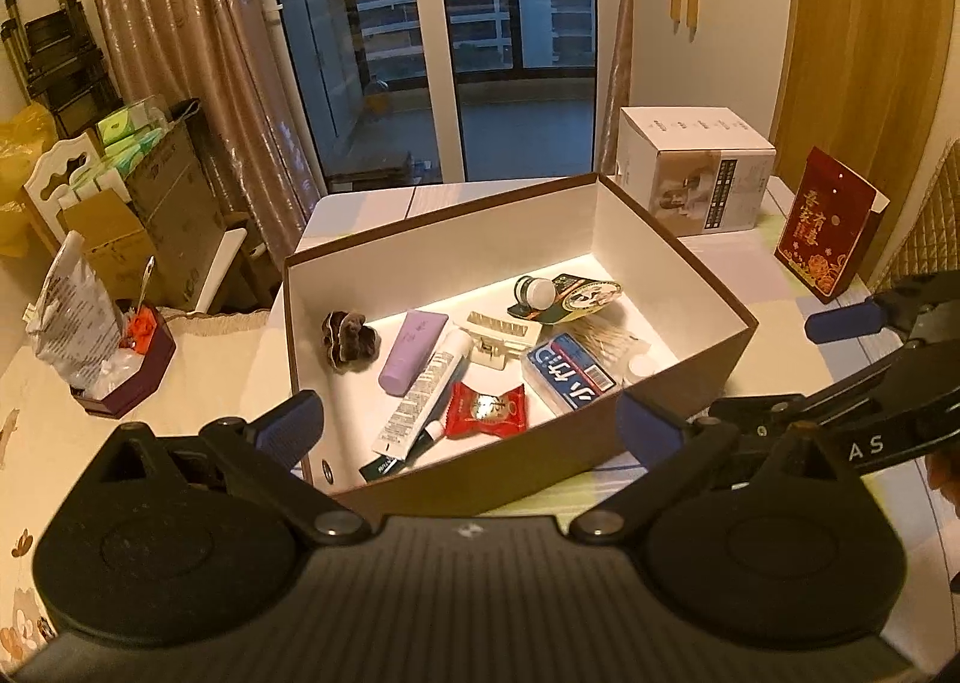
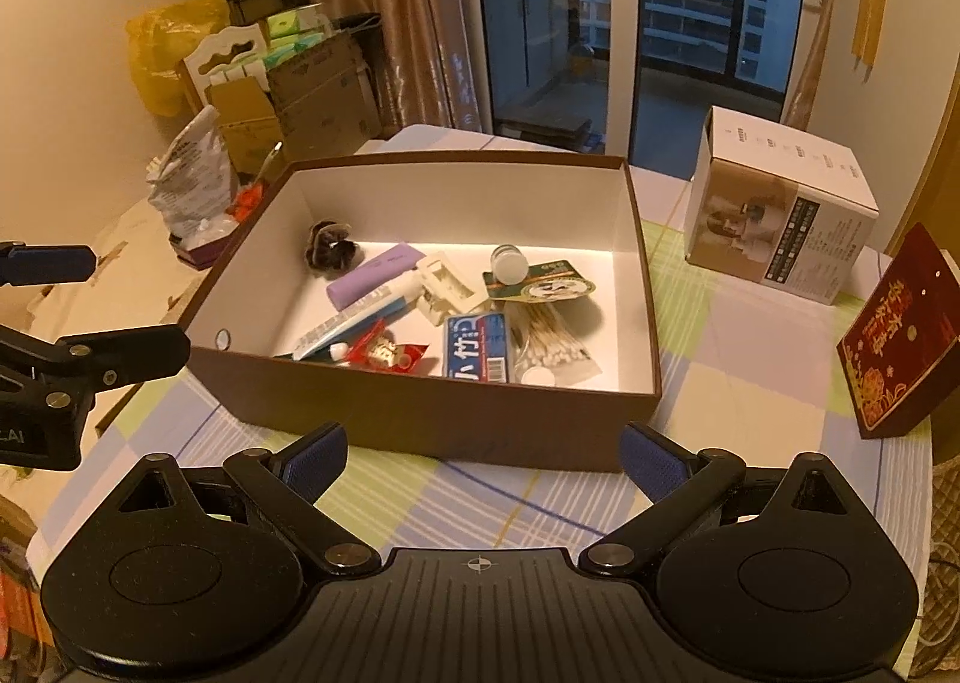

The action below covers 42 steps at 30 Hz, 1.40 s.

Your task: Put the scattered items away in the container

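The left tongs [image 1: 468,419] stand wide apart with nothing between their blue pads, held just in front of the near corner of the brown box [image 1: 678,383], and the right tongs [image 2: 483,458] gape the same way, empty, above the checked cloth of the table [image 2: 750,359] before the box's near wall. Each tool shows at the edge of the other's view, cut off by the frame, with only the letters "AS" readable on the right one and "LAI" on the left. Inside the white-lined box lie the gathered items: a dark scrunchie [image 1: 350,337] near the left wall, a lilac tube [image 1: 413,352], a white tube [image 1: 427,394] whose small print is too fine to read, a cream hair clip [image 1: 499,336], a red sweet wrapper [image 1: 487,410], a blue-and-white packet [image 1: 569,374] with large characters, a clear bag of cotton swabs [image 1: 612,336], a small bottle with a white cap [image 1: 536,292] and a green printed card [image 1: 585,296] partly under it. A dark green item at the near wall is mostly hidden by the white tube. Beyond the box on the table stand a white carton [image 2: 780,215], its label text illegible, and a red packet with gold characters [image 2: 897,347]. To the left a crumpled foil bag [image 1: 75,311] sits in a purple tray [image 1: 129,383].
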Tool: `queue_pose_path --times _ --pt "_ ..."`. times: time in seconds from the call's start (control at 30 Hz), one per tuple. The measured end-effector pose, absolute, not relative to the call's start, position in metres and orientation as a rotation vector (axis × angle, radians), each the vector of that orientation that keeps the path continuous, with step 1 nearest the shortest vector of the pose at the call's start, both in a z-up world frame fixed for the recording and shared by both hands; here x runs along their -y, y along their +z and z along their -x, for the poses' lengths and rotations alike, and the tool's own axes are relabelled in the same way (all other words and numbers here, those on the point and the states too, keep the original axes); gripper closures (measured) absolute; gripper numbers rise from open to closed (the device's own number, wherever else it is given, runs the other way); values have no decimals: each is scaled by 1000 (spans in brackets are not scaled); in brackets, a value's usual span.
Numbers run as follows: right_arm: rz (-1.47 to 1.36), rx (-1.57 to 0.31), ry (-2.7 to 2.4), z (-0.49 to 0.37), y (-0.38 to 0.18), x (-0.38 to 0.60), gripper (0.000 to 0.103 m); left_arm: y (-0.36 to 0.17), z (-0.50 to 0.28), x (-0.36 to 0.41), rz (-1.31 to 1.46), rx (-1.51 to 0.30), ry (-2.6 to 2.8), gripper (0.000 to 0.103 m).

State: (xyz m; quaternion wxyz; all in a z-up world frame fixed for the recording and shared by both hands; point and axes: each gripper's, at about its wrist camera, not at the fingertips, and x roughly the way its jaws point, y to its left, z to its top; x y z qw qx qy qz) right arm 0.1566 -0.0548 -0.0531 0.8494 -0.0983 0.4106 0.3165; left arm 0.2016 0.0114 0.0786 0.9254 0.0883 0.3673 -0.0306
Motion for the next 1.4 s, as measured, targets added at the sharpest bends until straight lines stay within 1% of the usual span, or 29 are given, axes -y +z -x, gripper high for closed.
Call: queue_pose_path --times 0.37,1.4 --pt "212 -855 693 -138 -48 63 1 85 -173 -5 -157 -738 -35 1" --pt "220 -800 708 -97 -44 88 1 76 -113 9 -126 -734 45 1"
